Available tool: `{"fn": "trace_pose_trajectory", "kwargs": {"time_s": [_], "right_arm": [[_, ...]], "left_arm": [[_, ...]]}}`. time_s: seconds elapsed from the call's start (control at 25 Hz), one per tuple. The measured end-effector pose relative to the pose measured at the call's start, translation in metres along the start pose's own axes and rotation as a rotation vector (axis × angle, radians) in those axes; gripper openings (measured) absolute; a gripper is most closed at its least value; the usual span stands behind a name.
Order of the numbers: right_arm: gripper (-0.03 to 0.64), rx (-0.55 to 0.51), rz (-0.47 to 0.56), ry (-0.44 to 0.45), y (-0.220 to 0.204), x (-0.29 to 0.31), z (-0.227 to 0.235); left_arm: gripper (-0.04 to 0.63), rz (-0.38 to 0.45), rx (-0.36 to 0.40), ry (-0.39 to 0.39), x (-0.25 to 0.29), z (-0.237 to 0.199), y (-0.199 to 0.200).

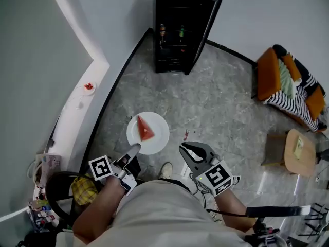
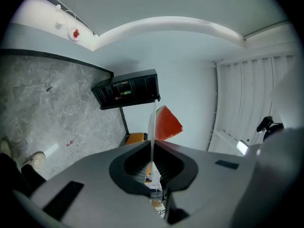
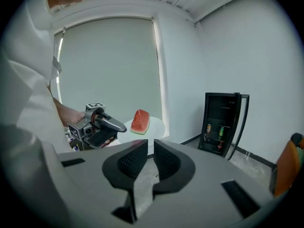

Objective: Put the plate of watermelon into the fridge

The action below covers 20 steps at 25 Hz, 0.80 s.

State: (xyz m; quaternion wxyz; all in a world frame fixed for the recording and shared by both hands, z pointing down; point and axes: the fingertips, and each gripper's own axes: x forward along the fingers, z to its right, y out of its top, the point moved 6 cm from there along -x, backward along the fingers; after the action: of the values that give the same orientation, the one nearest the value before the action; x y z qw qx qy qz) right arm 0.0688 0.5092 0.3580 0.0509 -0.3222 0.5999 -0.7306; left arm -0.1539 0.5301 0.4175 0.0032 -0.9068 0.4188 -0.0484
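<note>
A white plate with one red watermelon wedge hangs in the air above the grey stone floor. My left gripper is shut on the plate's near rim. In the left gripper view the plate shows edge-on between the jaws, with the watermelon beyond them. My right gripper is to the right of the plate, shut and holding nothing. In the right gripper view the plate and its watermelon float above the jaws. The black fridge stands ahead with its door swung open.
Bottles stand on a fridge shelf. An orange chair with a striped cushion and a small wooden table are at the right. A white ledge at the left carries a small dish. Clutter sits at the lower left.
</note>
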Motion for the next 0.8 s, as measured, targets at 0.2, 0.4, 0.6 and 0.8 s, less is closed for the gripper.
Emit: {"fn": "trace_pose_trajectory", "kwargs": {"time_s": [0.2, 0.4, 0.6, 0.8], "right_arm": [[0.097, -0.008, 0.009, 0.0, 0.0, -0.002, 0.036], [0.11, -0.009, 0.019, -0.031, 0.007, 0.008, 0.066], [0.109, 0.021, 0.012, -0.088, 0.015, 0.029, 0.119], [0.11, 0.065, -0.003, -0.187, 0.038, 0.066, 0.181]], "left_arm": [[0.023, -0.012, -0.004, -0.001, 0.045, -0.004, 0.008], [0.023, -0.05, -0.002, -0.002, 0.091, -0.005, 0.031], [0.023, -0.098, -0.007, -0.012, 0.152, -0.011, 0.081], [0.023, -0.164, 0.024, -0.03, 0.223, -0.014, 0.147]]}}
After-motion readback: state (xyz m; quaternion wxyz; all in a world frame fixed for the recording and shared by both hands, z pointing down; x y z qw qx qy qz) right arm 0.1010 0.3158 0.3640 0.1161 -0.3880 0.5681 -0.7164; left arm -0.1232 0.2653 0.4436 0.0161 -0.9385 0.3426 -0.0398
